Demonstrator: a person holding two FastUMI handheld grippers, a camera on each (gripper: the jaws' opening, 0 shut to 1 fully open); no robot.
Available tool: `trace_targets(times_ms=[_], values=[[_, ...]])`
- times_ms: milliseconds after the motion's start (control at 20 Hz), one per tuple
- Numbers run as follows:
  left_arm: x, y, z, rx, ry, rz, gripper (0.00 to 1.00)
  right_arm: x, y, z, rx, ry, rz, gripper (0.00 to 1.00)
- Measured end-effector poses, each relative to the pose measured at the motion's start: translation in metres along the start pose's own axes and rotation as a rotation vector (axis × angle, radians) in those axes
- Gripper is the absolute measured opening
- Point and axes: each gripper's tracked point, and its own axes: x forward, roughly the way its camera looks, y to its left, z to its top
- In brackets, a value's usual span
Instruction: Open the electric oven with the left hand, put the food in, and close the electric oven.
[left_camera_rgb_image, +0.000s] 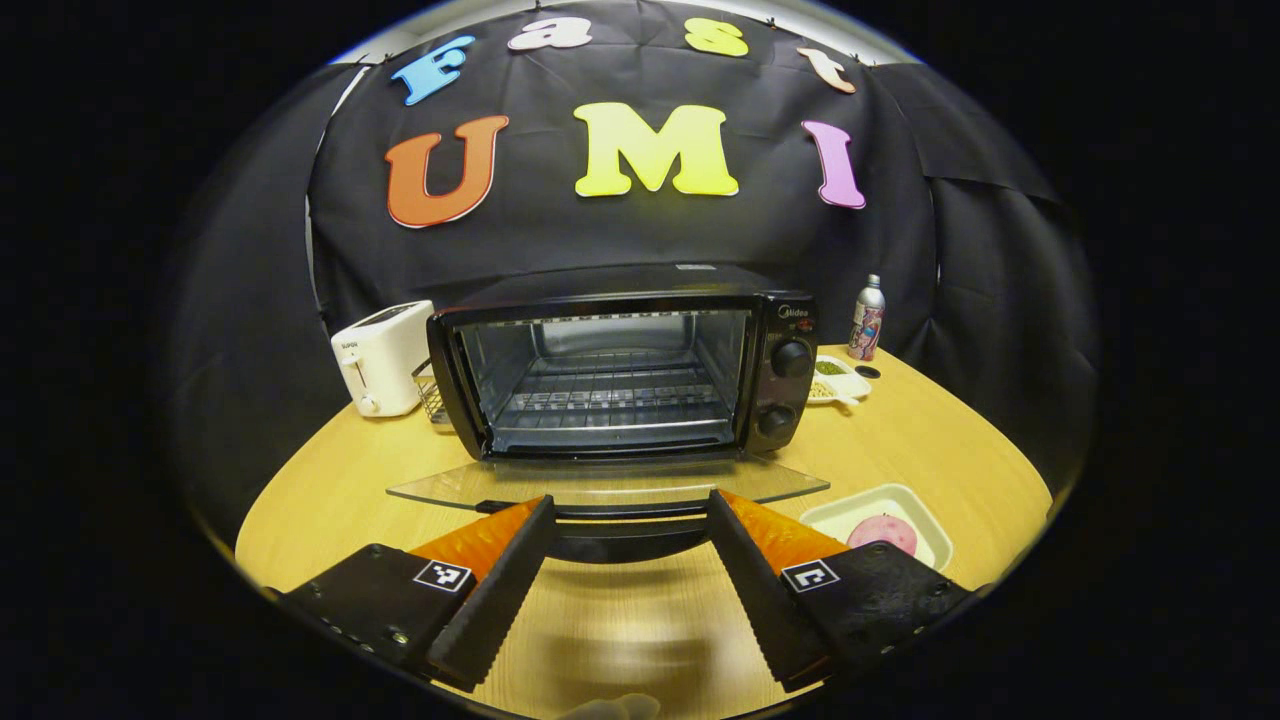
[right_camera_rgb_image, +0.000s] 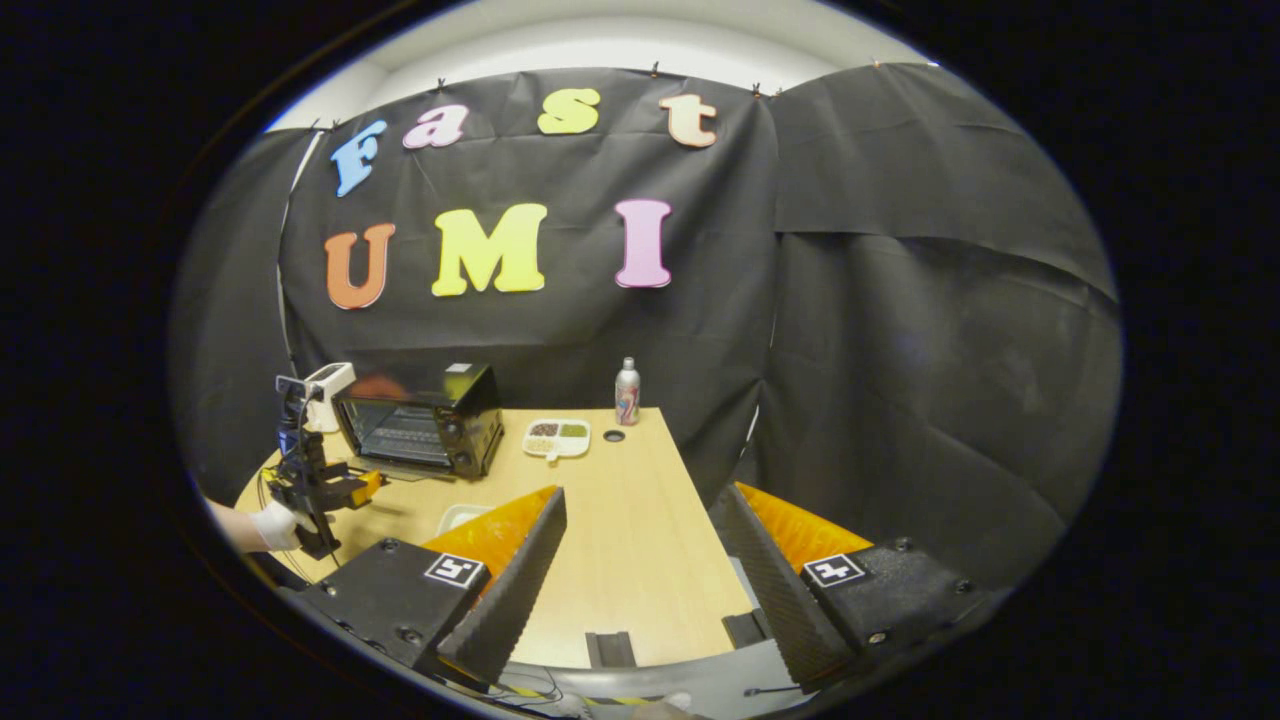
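The black electric oven stands mid-table with its glass door folded down flat and the wire rack inside bare. My left gripper is open just in front of the door's dark handle, gripping nothing. The food, a pink round piece, lies in a white tray to the right of the door. In the right gripper view, my right gripper hangs open and empty over the table's near right part, far from the oven. There the left gripper is held by a gloved hand.
A white toaster stands left of the oven. A divided plate, a bottle and a small dark cap sit behind to the right. The wooden table ends at its right edge close to the black cloth wall.
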Motion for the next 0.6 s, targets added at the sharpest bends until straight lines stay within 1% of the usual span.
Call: trace_targets(times_ms=[100,300,450,500,550,600], values=[[0.001,0.0,-0.007,0.003,0.02,0.0,0.97,0.001,0.001,-0.004,-0.004,0.009,0.002,0.99],[-0.003,-0.007,-0.039,0.025,0.086,-0.004,0.96,0.004,0.005,-0.013,-0.009,0.031,0.007,0.99],[0.002,-0.01,-0.058,0.003,0.134,-0.01,0.96,0.005,0.005,-0.015,-0.011,0.038,0.003,1.0],[0.004,-0.011,-0.067,-0.005,0.164,-0.011,1.0,0.006,0.005,-0.017,-0.01,0.044,0.002,0.99],[0.005,-0.01,-0.077,-0.015,0.195,-0.012,0.96,0.006,0.005,-0.019,-0.01,0.049,0.003,0.99],[0.007,-0.009,-0.084,-0.032,0.219,-0.012,0.96,0.007,0.006,-0.02,-0.01,0.053,0.003,0.99]])
